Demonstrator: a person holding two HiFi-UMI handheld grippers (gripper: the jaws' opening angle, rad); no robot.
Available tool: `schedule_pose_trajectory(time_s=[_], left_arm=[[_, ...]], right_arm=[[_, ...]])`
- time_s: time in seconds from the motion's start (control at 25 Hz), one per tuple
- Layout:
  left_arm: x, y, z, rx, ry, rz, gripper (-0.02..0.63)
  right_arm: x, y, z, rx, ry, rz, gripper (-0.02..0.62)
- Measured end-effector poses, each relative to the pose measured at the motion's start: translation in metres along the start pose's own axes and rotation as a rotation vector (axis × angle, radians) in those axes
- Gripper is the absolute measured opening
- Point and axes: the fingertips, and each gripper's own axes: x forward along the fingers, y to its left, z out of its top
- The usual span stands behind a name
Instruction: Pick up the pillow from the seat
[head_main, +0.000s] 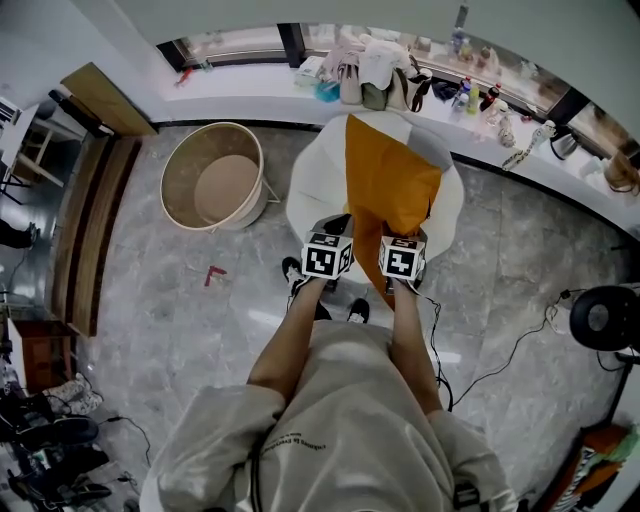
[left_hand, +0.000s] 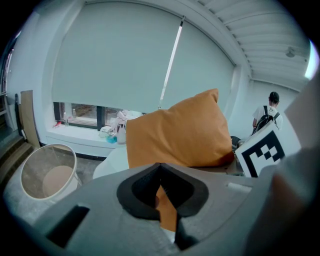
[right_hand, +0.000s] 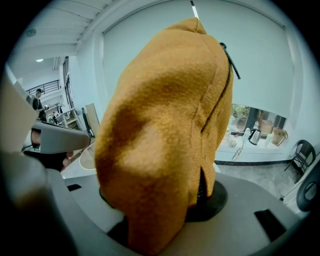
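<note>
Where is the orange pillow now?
The pillow is in the middle of the head view, over the white seat, its near end held by the left gripper and the right gripper; a basket stands left of it.

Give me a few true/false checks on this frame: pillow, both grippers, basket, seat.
1. The pillow is orange. True.
2. The right gripper is empty. False: its jaws are closed on the pillow.
3. The left gripper is open and clear of the pillow. False: its jaws pinch an orange edge of the pillow.
4. In the head view, a round basket stands on the floor left of the seat. True.
5. The seat is black. False: it is white.
</note>
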Motion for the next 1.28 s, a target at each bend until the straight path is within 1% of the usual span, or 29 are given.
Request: schedule_pose_trajectory(time_s=[0.36, 0.8, 1.28], left_arm=[[-0.0022, 0.0011, -0.0046, -0.009, -0.005, 0.008, 0.009], [0.001, -0.0064, -0.0045, -0.009, -0.004, -0.004, 0.009], [-0.0022, 0.0009, -0.0052, -0.008, -0.008, 0.003, 0.009]], right_arm=[[-0.002, -0.0006, -0.0012, -0.015, -0.005, 0.003, 0.232], [-0.0037, -0.0052, -0.003, -0.023, -0.002, 0.007, 0.232], [-0.0004, 0.0019, -0.003, -0.021, -0.013, 0.024, 0.233]])
